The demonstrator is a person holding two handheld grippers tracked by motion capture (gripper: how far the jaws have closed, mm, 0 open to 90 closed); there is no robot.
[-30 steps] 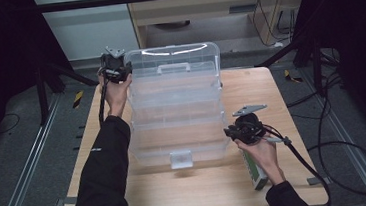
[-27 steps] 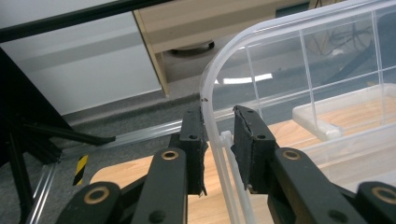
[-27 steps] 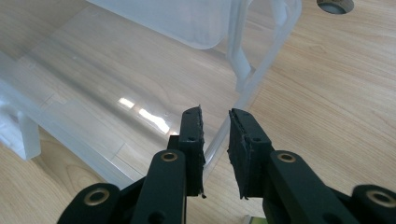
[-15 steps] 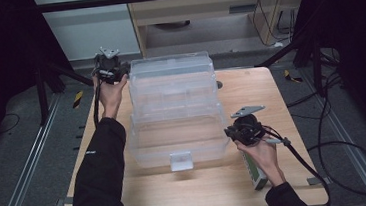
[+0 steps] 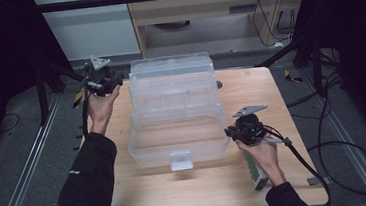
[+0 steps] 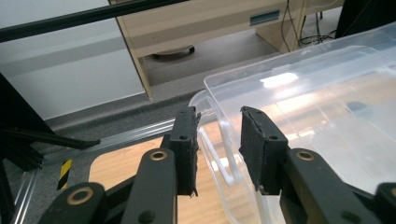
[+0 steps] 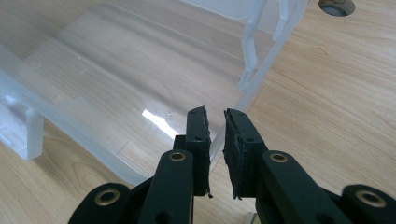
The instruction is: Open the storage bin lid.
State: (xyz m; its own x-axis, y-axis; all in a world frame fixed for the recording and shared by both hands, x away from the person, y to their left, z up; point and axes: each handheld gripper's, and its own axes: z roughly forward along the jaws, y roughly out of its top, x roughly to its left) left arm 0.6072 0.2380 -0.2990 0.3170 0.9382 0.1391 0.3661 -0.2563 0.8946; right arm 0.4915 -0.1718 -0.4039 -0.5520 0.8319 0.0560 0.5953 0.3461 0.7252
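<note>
A clear plastic storage box [image 5: 173, 134] stands in the middle of the wooden table [image 5: 250, 92], a latch tab [image 5: 181, 159] on its near wall. Its clear lid [image 5: 171, 76] leans back at the far side. My left gripper [image 5: 118, 81] is at the lid's left corner; in the left gripper view its jaws [image 6: 218, 135] stand open with the lid's rim [image 6: 317, 102] between them. My right gripper [image 5: 230, 133] is at the box's right wall; in the right gripper view it [image 7: 215, 126] is shut on the thin rim of the box [image 7: 116, 79].
A green and white carton [image 5: 255, 172] lies on the table under the right hand. A round hole [image 5: 218, 85] is in the tabletop right of the lid. A wooden cabinet [image 5: 202, 6] and dark frame posts stand beyond the table. Cables trail on the floor at right.
The lid has swung down and away toward the far side. My left gripper has come a little nearer and to the left beside it. The right gripper has stayed on the box's right wall.
</note>
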